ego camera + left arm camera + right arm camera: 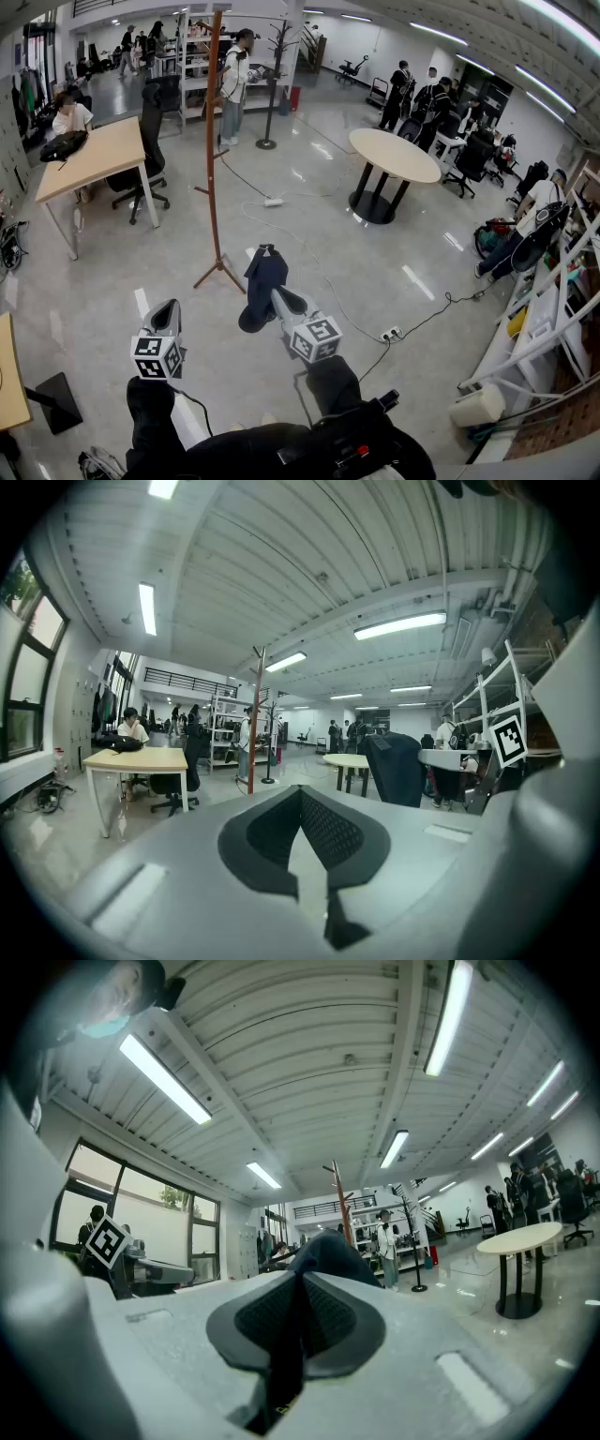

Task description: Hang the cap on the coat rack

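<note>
A dark navy cap (262, 281) hangs from my right gripper (276, 293), which is shut on a fold of its fabric. In the right gripper view the cap (328, 1249) bulges past the gripper's (302, 1275) tip, and a dark strip of it runs down between the pads. The brown wooden coat rack (214, 141) stands on the floor ahead, beyond the cap and slightly left; it also shows as a coat rack (339, 1199) behind the cap. My left gripper (167, 315) is to the left of the cap, apart from it. That left gripper (300, 791) is shut with nothing between its pads.
A wooden desk (94, 155) with an office chair (150, 141) stands at the left, a round table (394, 155) at the right. A cable and power strip (274, 201) lie on the floor past the rack. Several people stand farther back. Metal shelving (553, 309) lines the right side.
</note>
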